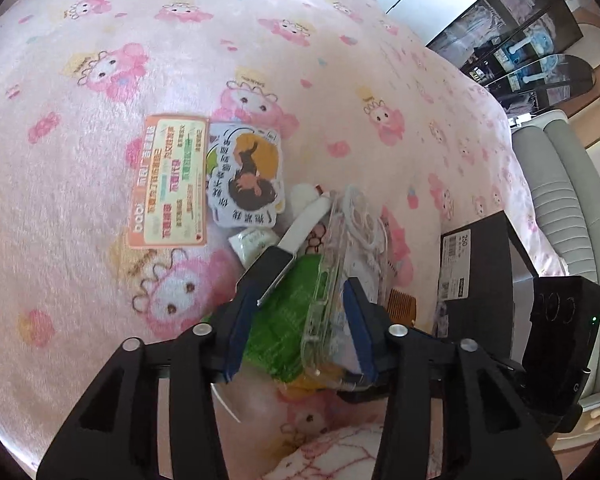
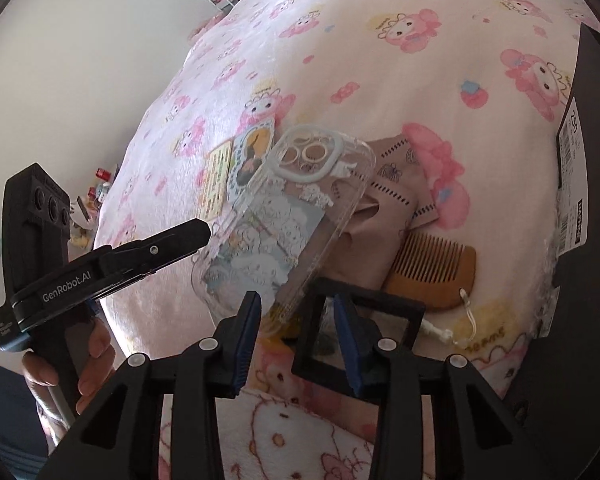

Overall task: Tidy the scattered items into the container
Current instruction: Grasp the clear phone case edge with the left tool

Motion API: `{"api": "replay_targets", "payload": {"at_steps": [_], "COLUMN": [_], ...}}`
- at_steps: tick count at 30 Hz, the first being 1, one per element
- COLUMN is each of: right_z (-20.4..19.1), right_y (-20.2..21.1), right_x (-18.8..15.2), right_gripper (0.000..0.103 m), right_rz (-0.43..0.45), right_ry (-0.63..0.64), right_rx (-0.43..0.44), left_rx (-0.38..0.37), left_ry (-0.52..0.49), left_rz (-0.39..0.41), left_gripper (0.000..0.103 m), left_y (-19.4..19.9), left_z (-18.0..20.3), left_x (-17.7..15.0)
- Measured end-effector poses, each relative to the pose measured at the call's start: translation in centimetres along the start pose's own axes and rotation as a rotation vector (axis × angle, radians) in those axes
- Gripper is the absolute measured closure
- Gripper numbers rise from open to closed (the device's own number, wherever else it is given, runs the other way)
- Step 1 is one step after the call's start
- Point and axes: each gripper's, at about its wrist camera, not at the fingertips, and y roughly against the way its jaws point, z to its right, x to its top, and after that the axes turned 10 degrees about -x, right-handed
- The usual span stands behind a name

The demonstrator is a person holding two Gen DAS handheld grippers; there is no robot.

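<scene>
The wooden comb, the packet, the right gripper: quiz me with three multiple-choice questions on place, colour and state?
1. The wooden comb lies: A in a box; B on the blanket beside the mask; C on a card.
2. The packet by the phone case is: A red; B green; C blue.
3. The right gripper is: A open; B shut on the comb; C shut on the case.
B, blanket beneath it; B, plainly green; A, fingers apart, one over a black frame.
</scene>
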Motion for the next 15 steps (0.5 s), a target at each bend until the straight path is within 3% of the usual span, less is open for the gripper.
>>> {"api": "replay_targets", "payload": {"at_steps": [3, 11, 15], "right_z": [0.4, 0.3, -1.1], "right_y": [-1.3, -2.1, -1.7], "right_x": [0.9, 1.4, 0.8], "right_gripper": [0.069, 0.069, 0.068], "right_rz": [-0.025, -0.020, -0.028], "right_ry": [-0.021, -0.001, 0.109], "right_rx": [0.012, 0.043, 0.035], "left_rx": [0.000, -0.028, -0.030], "left_ry": [0.014, 0.005, -0.023], "left_rz": [-0.048, -0.130, -0.144], "left_gripper": [0.075, 0.083, 0.083], "left_y": [-1.4, -1.8, -1.0], "left_z": [-0.1, 0.0, 0.1], "left_x": [0.5, -1.5, -2.0]}}
